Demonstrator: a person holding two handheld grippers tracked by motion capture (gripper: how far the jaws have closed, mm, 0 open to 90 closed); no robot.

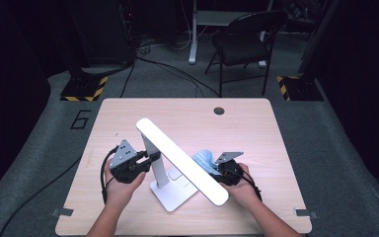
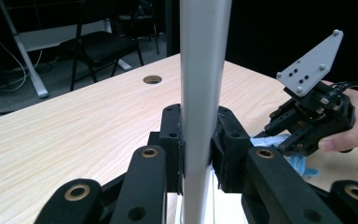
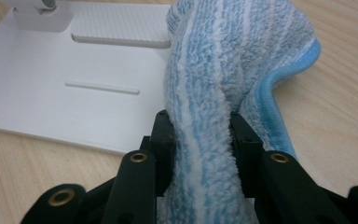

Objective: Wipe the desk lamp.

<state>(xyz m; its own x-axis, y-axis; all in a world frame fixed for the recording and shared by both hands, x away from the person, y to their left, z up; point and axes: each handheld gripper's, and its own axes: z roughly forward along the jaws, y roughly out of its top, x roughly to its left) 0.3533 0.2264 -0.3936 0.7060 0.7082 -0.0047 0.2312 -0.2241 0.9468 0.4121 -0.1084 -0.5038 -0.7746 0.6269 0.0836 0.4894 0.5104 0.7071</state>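
My left gripper (image 2: 198,140) pinches lamp post (image 2: 200,70), lamp upright mid-desk (image 1: 256,123). My right gripper (image 3: 200,135) clamps blue cloth (image 3: 233,56) just beside lamp base (image 3: 51,84), under lamp head (image 1: 180,159).

Lamp (image 1: 180,160): white head, post and flat base; post reads pale grey-silver in left gripper view (image 2: 200,93).
Cloth (image 3: 223,70): fluffy, light blue w/ white stripes, solid brighter-blue edge trim.
Left tool (image 2: 198,154): black jaws w/ brass-coloured pivot rings.
Right tool (image 3: 200,154): same black, same brass rings; grey plate on top w/ dark dots.
Table (image 1: 246,133): light wood grain, pale tan; one dark round hole nr far edge.
Floor (image 1: 335,138): grey carpet, black "6" marked on it.
Stand feet (image 1: 84,91): yellow/black hazard stripes.
Chair (image 1: 244,39): black.
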